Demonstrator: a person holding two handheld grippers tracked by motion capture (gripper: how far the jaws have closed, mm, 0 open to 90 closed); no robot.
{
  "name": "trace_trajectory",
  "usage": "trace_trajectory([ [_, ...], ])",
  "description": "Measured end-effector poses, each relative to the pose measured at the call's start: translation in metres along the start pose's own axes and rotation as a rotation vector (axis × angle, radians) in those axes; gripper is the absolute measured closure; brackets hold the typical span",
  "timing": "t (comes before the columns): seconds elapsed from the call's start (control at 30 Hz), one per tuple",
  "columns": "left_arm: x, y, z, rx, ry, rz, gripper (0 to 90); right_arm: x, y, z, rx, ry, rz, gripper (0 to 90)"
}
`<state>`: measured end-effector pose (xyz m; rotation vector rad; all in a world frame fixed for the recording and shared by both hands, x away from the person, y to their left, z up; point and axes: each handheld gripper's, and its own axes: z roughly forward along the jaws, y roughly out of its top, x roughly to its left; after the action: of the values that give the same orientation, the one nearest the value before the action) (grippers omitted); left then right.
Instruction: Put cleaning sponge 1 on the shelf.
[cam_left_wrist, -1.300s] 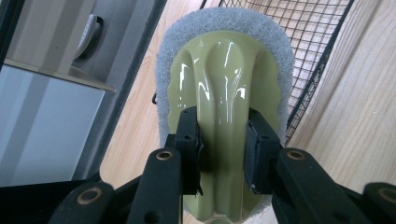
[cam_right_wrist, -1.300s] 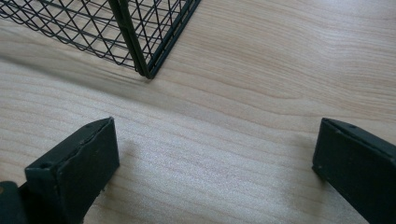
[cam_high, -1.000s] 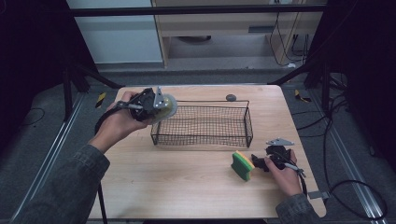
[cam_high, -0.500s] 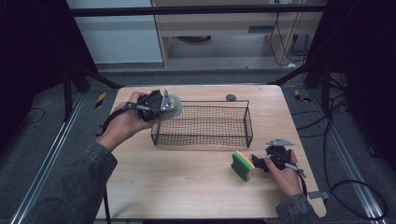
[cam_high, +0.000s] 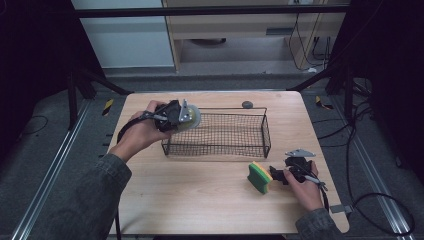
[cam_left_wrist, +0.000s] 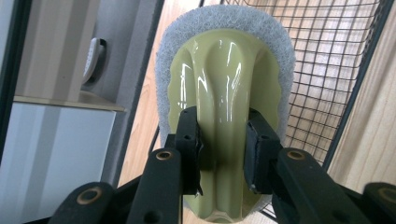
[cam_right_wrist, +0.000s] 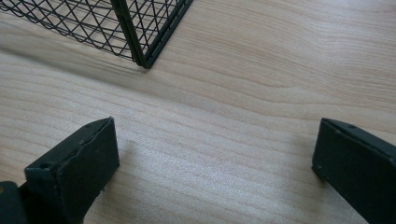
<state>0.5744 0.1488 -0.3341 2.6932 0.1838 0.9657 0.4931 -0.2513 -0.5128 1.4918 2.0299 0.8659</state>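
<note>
My left claw (cam_left_wrist: 223, 144) is pinching a scrubber (cam_left_wrist: 226, 84) over the basket's (cam_high: 235, 132) nine-o'clock end. My right claw (cam_right_wrist: 210, 168) is resting spread on the table (cam_high: 200, 195), a sponge (cam_high: 259, 177) at its nine o'clock.

Both forearms wear dark grey, slightly mottled fabric sleeves (cam_high: 95, 192) reaching to the wrists. The left black two-jaw handheld gripper (cam_left_wrist: 223, 144) has flat matte arms pinned with round brass-coloured rivets and small dark screws at the rectangular pads. The right black two-jaw gripper (cam_right_wrist: 212, 170) shows blocky, scuffed pads; it carries a grey three-cornered plate (cam_high: 299, 152) and trails a thin black cable (cam_high: 325, 192).
</note>
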Motion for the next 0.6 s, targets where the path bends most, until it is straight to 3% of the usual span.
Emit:
trace_trajectory([
  [0.27, -0.006, 0.005, 0.008, 0.017, -0.012, 0.030, 70.4, 0.000, 0.000, 0.000, 0.001, 0.000, 0.002, 0.8],
  [0.6, -0.009, 0.004, 0.021, 0.027, -0.033, 0.027, 70.4, 0.000, 0.000, 0.000, 0.002, 0.000, 0.000, 0.8],
])
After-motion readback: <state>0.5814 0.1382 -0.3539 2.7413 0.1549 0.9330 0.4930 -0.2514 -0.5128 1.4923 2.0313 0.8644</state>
